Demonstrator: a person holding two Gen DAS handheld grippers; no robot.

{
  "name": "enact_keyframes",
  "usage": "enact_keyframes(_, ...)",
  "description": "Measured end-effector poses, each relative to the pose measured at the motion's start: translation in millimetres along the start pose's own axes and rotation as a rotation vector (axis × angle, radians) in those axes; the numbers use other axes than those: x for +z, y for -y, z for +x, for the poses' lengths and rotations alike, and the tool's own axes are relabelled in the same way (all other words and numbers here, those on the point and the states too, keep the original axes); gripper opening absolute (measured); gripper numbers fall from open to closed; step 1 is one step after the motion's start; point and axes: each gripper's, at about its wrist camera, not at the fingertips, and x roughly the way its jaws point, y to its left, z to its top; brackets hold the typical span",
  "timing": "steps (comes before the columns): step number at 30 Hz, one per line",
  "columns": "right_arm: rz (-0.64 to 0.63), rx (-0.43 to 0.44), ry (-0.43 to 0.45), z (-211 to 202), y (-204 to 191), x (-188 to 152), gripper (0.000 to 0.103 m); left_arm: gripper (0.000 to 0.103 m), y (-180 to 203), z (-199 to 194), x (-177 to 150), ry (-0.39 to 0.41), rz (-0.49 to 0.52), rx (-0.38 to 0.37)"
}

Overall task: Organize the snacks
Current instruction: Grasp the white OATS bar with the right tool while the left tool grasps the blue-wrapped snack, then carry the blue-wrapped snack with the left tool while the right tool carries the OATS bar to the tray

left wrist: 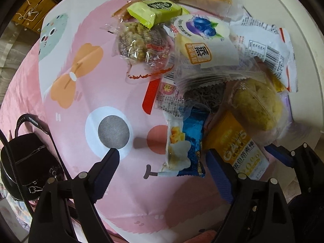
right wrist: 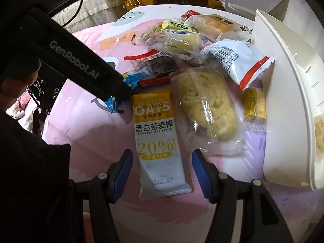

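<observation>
On the pink cloth (right wrist: pixel 85 141), the left gripper (left wrist: pixel 162 158) is hanging with jaws wide around a blue packet (left wrist: pixel 188 145) — not clamping it. The right gripper (right wrist: pixel 162 162) is straddling the "OATS" protein oat stick (right wrist: pixel 160 141), "20%" printed on it, jaws open. Rightmost, the white bin (right wrist: pixel 283 101) is holding something pale yellow — possibly another snack.

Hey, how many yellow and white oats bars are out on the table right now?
1. The oats bar lies flat on the pink cloth, its near end between the right tool's open fingers, beside the clear-wrapped pale cake. More could be buried in the pile.
</observation>
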Motion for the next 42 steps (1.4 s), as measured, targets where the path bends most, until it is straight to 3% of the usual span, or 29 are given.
enact_keyframes(5,0.011,-0.001,-0.015,2.7,4.2,-1.9,0.05,0.082,3.6,2.0,6.2,-0.008,-0.007,-0.002)
enact_keyframes(11,-0.008,0.008,-0.021,3.0,0.7,-0.6,0.045,0.043,1.9,9.7,8.5,-0.035,-0.007,-0.047)
enact_keyframes(15,-0.016,-0.004,-0.016,0.5,-2.3,-0.8,0.044,0.03,3.5,7.9,6.0,-0.016,0.0,-0.038)
enact_keyframes(25,0.0,-0.035,-0.026,-2.3,-15.9,-1.8,0.042,0.028,-12.0,-4.3,-28.8,0.014,-0.022,-0.054)
enact_keyframes(36,0.056,-0.104,0.049,-30.9,-41.4,-12.5,0.041,0.028,-40.7,-42.9,-70.4,0.142,-0.041,-0.046)
enact_keyframes(42,0.116,-0.153,0.1,-47.7,-47.7,-24.4,0.041,0.028,-44.7,-54.9,-85.1,0.105,-0.056,-0.035)
